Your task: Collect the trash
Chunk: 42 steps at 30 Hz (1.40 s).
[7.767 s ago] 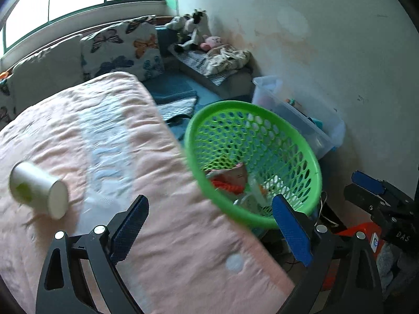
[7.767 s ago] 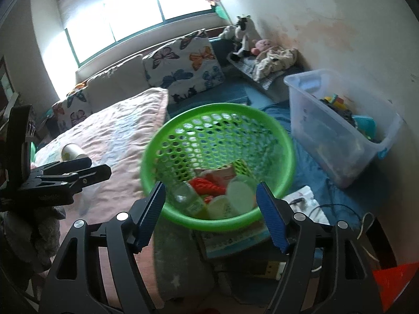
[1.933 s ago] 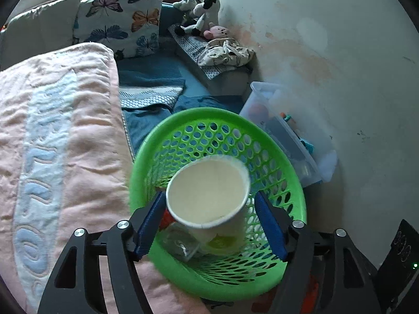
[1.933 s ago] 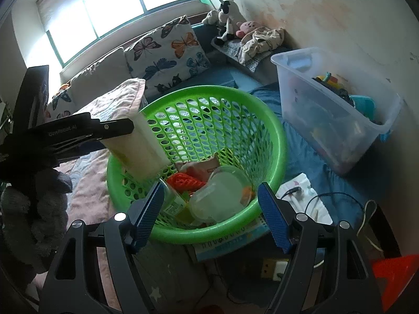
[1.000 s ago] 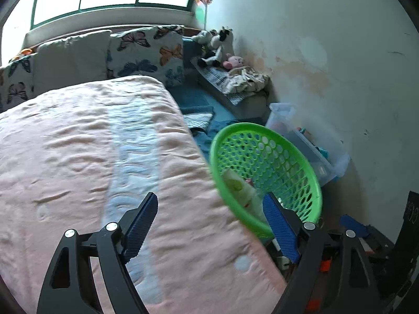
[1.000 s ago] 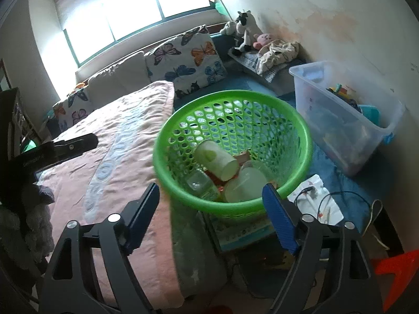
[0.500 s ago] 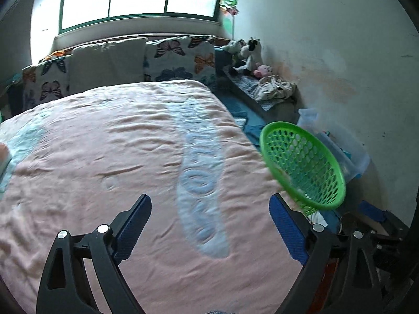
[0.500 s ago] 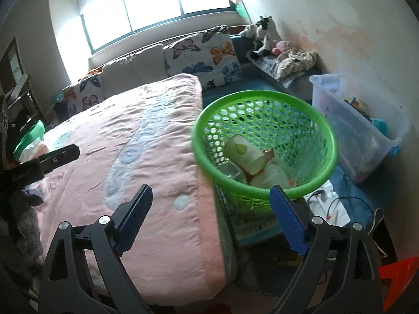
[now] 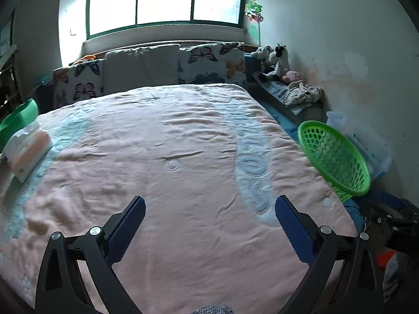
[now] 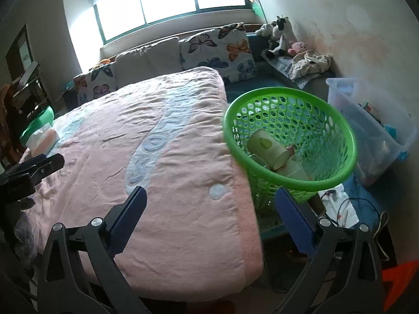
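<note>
Left wrist view: we see our left gripper (image 9: 209, 206) with its jaws spreading wide and nothing between them, hanging above the pink blanket (image 9: 183, 162) without touching it. The green basket (image 9: 337, 162) sits off the blanket's right edge, tilted so that only its mesh wall faces us and its contents stay hidden. A tissue pack (image 9: 27, 149) lies at the far left, beside a green tub (image 9: 18, 117) cut off by the frame.

In the right wrist view, our right gripper (image 10: 209, 198) is also opening, empty, over the blanket's corner. Here the basket (image 10: 327, 128) shows its trash: a paper cup (image 10: 267, 146) lying on its side atop clear plastic pieces we cannot make out. The clear bin (image 10: 366, 120) stands beyond it, contents blurred.
</note>
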Each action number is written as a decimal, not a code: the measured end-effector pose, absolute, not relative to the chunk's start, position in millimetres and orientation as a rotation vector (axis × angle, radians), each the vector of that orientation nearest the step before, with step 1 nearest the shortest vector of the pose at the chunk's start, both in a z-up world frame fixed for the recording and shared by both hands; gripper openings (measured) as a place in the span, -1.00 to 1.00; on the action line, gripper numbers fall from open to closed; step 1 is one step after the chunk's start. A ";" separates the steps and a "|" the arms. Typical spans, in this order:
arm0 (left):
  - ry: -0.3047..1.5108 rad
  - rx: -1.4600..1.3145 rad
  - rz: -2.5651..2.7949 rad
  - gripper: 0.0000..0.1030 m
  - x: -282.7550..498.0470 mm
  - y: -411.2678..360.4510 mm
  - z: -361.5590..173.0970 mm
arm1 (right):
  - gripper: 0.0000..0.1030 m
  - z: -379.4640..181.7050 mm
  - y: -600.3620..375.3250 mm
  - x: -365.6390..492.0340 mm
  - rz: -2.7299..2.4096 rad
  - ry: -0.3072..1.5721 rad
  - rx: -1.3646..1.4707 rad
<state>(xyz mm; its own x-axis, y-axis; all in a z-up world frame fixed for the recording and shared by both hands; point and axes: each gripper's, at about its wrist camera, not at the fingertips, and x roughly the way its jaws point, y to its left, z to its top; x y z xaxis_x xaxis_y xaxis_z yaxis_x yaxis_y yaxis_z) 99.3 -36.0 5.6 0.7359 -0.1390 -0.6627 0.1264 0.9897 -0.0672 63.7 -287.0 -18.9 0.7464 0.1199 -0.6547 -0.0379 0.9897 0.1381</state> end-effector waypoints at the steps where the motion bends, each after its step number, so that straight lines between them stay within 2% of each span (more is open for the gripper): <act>1: 0.729 -0.020 -0.144 0.86 97.1 -33.3 5.0 | 0.91 -19.0 -285.0 63.3 0.087 0.723 0.112; 16: 0.662 0.090 -0.082 0.86 68.1 -38.0 10.1 | 0.91 -13.6 -270.1 50.7 0.091 0.704 0.087; 42: 0.646 0.074 -0.020 0.86 61.4 -27.7 15.1 | 0.91 -8.5 -254.6 50.1 0.105 0.695 0.061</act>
<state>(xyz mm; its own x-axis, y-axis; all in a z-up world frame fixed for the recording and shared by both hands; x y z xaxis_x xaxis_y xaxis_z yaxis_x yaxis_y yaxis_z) 61.4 -27.7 15.1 0.7983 0.0048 -0.6022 0.0413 0.9972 0.0627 50.1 -254.6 -8.5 0.7631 0.1167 -0.6357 -0.0762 0.9930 0.0908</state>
